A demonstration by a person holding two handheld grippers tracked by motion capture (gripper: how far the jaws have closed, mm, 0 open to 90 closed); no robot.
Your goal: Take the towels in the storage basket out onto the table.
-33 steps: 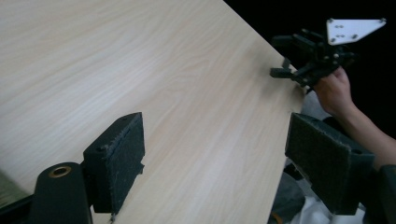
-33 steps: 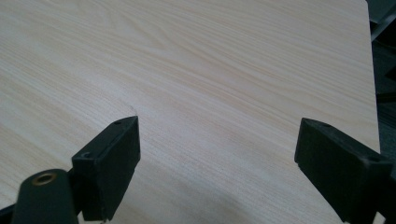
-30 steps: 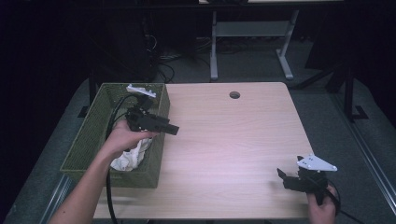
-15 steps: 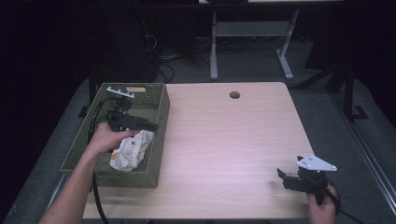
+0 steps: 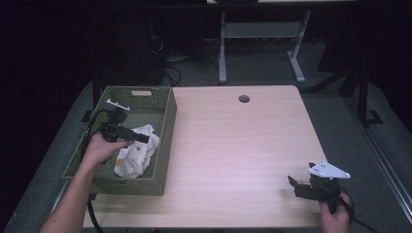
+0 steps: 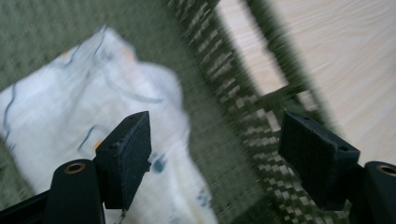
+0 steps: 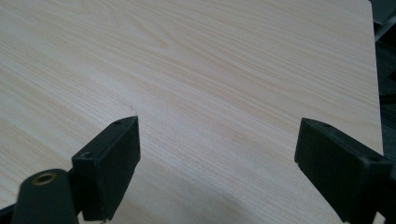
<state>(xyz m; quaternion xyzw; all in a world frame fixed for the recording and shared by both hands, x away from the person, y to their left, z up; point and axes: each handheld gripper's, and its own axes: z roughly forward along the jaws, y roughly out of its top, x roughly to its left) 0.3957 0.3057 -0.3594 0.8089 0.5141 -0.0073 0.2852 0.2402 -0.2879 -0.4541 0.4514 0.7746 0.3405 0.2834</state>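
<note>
So the white patterned cloth (image 5: 136, 151) is lying crumpled in the green woven basket (image 5: 165, 121), left-middle of the high view, up against the basket's right-hand wall. The left gripper (image 5: 142, 139) is right over it, jaws wide but they've just been closing a bit. In the left gripper view the cloth (image 6: 70, 121) is at the left, one pad in front of it, nothing pinched. Right gripper (image 5: 293, 183) sits lower right over the bare wooden table (image 5: 233, 145), jaws spread and holding nothing.
</note>
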